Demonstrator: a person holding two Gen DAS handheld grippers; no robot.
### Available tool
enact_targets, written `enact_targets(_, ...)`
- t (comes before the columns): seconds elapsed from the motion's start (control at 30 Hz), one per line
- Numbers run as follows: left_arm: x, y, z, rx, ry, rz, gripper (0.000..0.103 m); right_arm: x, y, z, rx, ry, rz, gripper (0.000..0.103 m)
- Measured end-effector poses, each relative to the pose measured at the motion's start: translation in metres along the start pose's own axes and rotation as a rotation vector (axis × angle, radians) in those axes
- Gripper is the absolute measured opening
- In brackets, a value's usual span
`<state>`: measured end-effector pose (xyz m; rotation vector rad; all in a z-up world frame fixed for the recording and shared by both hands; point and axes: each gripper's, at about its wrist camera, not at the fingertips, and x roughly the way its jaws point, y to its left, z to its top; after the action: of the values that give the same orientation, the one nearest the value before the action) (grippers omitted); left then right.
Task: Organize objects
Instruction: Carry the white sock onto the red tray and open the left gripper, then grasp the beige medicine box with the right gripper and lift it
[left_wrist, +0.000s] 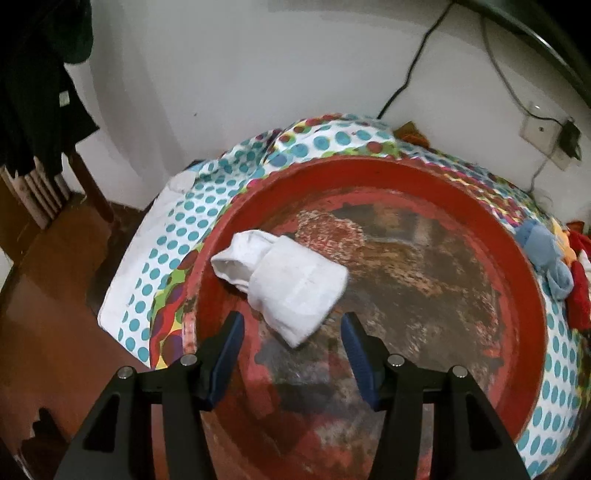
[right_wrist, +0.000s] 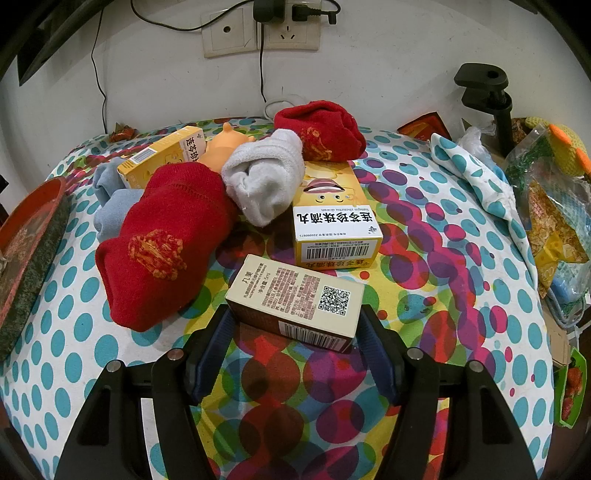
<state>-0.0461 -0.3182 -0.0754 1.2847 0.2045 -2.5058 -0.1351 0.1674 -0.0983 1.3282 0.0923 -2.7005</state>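
Left jaws spread over red tray (left_wrist: 524, 295); right jaws pinch beige box (right_wrist: 295, 301) on dotted tablecloth (right_wrist: 424, 229).

Open room across the red tray (left_wrist: 524, 280) beyond the white sock (left_wrist: 284, 284); socks and boxes crowding the tablecloth (right_wrist: 424, 236).

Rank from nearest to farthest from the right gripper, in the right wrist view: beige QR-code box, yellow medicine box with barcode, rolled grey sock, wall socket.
1. Beige QR-code box, between the right gripper's fingers.
2. Yellow medicine box, just behind.
3. Rolled grey sock, behind, leftward.
4. Wall socket, top, on the wall.
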Motion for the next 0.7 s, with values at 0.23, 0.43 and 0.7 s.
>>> enact_targets(0.23, -0.020, -0.013, -0.019, 0.001, -0.067, -0.013, 0.056, 0.000, 0.001, 0.000, 0.005, -0.001, -0.007, 0.064)
enact_targets(0.43, -0.030, -0.023, -0.034, 0.050, -0.116, -0.026, 0.056, -0.003, -0.003, 0.002, 0.013, -0.006, -0.034, 0.063)
enact_targets(0.7, -0.035, -0.020, -0.041, 0.078, -0.157, -0.054, 0.056, -0.014, 0.000, 0.004, 0.005, -0.068, -0.106, 0.063)
